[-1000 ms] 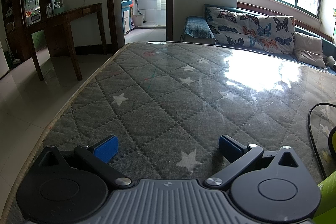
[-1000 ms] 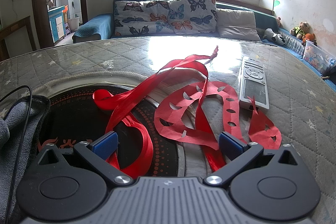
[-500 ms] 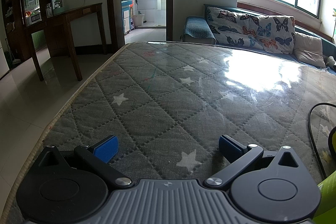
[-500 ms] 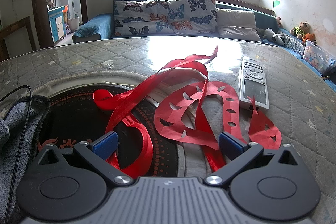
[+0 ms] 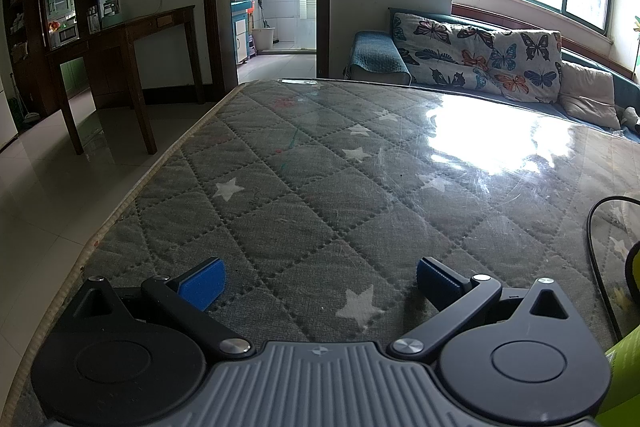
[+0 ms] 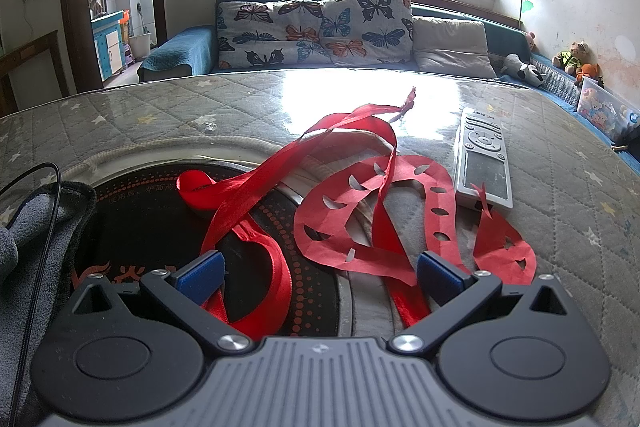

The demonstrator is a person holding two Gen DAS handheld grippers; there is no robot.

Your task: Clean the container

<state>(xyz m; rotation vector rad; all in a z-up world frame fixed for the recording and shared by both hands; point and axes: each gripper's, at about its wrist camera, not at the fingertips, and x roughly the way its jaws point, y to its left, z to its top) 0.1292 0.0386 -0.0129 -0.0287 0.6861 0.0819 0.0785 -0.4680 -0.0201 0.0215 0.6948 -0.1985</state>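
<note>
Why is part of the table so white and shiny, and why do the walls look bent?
Left wrist view: window light glares off the clear table cover, washing out the quilted pattern. Right wrist view: the same glare sits behind the red ribbon, and the window is overexposed. Both views: the fisheye lens curves straight edges.

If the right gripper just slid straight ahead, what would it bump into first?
Most likely the red ribbon, which lies looped right between the open fingers of the right gripper on the black round plate. The red paper cutout sits just beside it, so depth makes this a close call.
</note>
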